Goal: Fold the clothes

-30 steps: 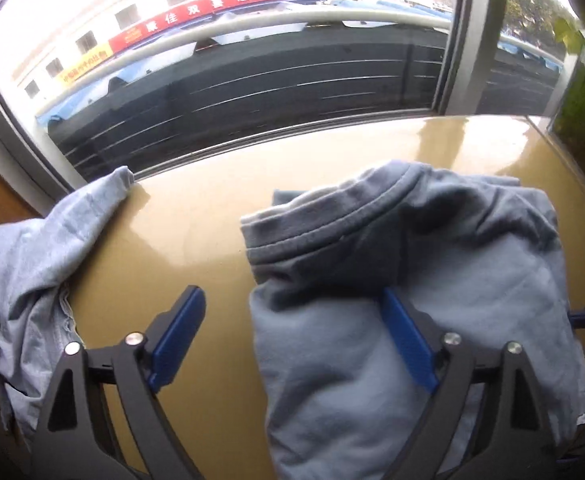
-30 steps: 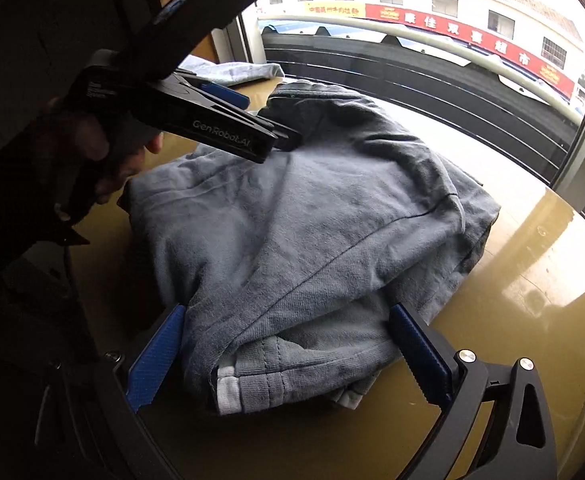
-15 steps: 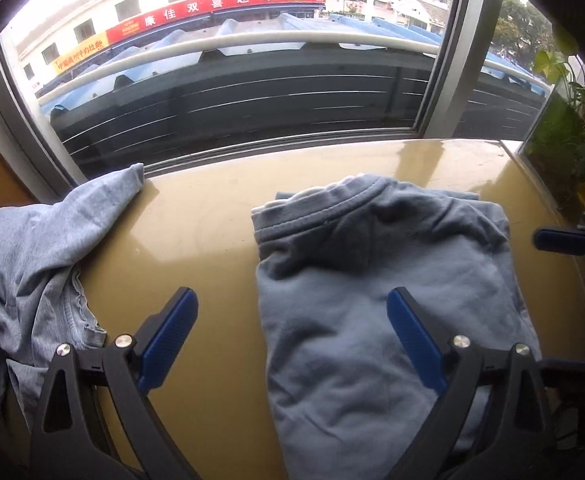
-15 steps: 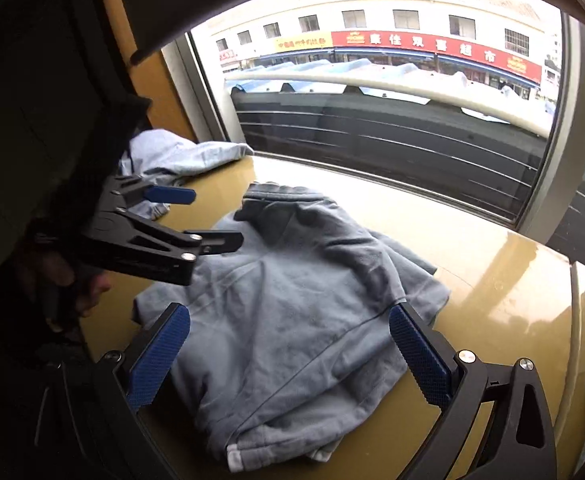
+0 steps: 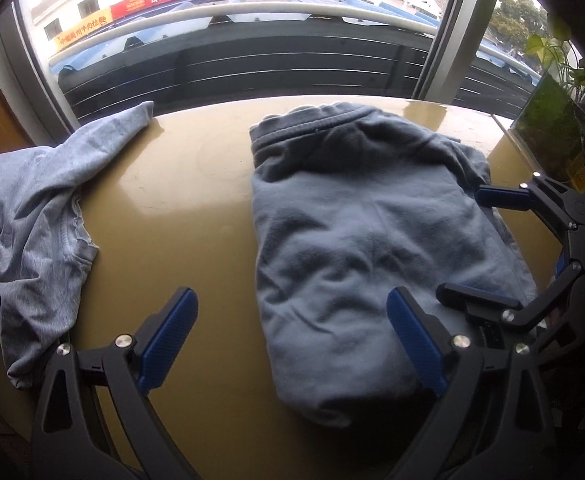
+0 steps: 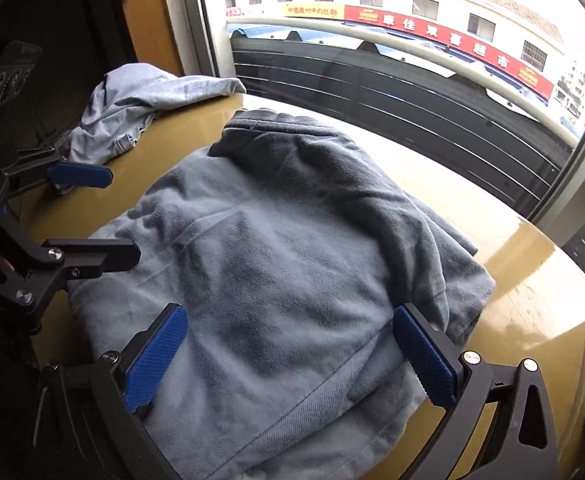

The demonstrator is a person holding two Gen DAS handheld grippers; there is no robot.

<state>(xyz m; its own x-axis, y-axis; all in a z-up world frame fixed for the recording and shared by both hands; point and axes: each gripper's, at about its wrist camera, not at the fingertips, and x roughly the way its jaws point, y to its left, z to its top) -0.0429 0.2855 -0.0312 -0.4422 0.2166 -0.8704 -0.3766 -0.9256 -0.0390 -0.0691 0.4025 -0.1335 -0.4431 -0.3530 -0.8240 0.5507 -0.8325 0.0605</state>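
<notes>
Both grippers have drawn back, and the folded grey-blue garment point(image 5: 372, 248) lies on the tan table point(image 5: 180, 184), left gripper point(image 5: 290, 338) and right gripper point(image 6: 288, 354) spread wide, empty; next, I reckon, the crumpled shirt point(image 5: 32, 216).

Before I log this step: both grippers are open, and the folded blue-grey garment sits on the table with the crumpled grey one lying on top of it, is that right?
Not quite: the crumpled grey garment lies apart on the table, left of the folded blue-grey garment, as the left wrist view shows. The left gripper and right gripper are open.
</notes>
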